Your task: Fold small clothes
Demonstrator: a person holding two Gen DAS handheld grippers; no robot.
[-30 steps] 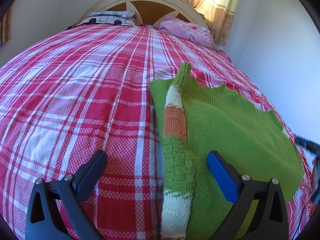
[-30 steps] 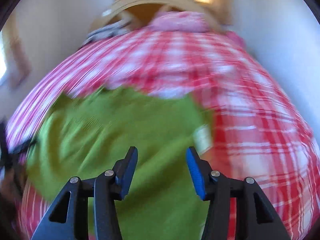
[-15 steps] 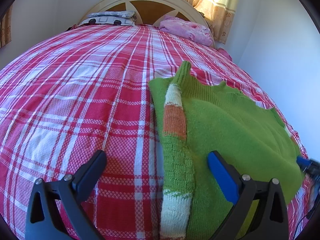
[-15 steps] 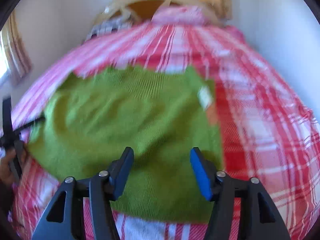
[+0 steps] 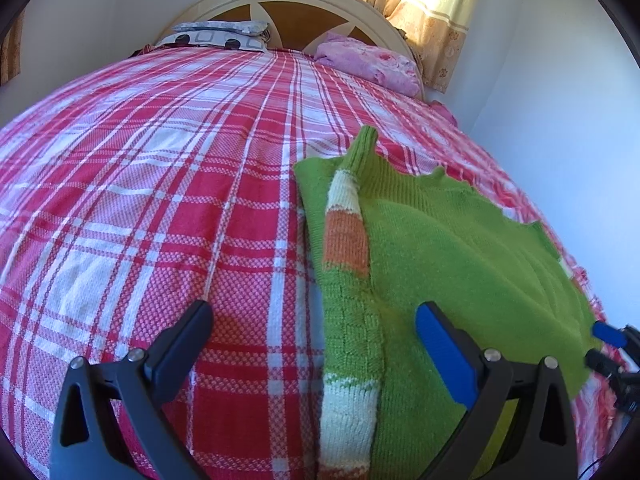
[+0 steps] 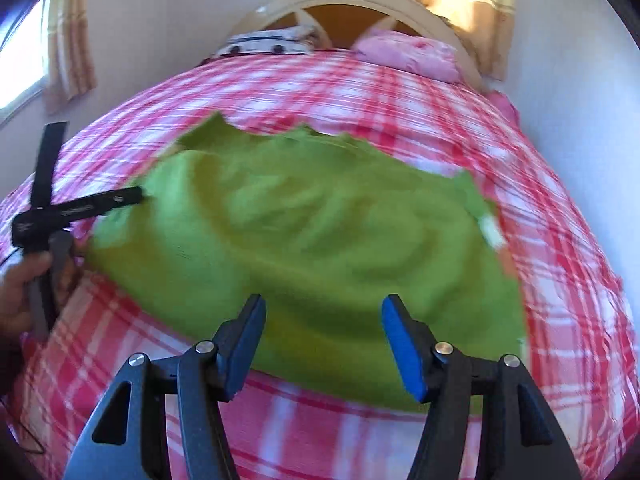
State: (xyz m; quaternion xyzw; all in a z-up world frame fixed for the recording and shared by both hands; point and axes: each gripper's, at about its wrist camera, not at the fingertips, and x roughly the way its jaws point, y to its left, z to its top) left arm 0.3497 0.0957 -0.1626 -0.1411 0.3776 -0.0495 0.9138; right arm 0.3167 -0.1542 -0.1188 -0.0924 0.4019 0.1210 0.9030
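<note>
A small green knitted sweater (image 5: 452,256) lies flat on the red and white checked bed. One sleeve with white and orange bands (image 5: 346,240) is folded in along its left side. My left gripper (image 5: 316,340) is open and empty, low over the sweater's near left edge. My right gripper (image 6: 324,340) is open and empty, just above the sweater's (image 6: 312,240) near hem. The right gripper also shows at the right edge of the left wrist view (image 5: 612,344). The left gripper shows at the left of the right wrist view (image 6: 80,208).
The checked bedspread (image 5: 140,200) covers the whole bed. A patterned pillow (image 5: 216,36) and a pink pillow (image 5: 368,64) lie by the cream headboard (image 5: 288,0). A white wall (image 5: 560,100) runs close along the bed's right side. Curtains hang behind.
My right gripper has pulled back towards the sweater's near hem, so more of the sweater shows. The left gripper has held still. The sweater has not moved.
</note>
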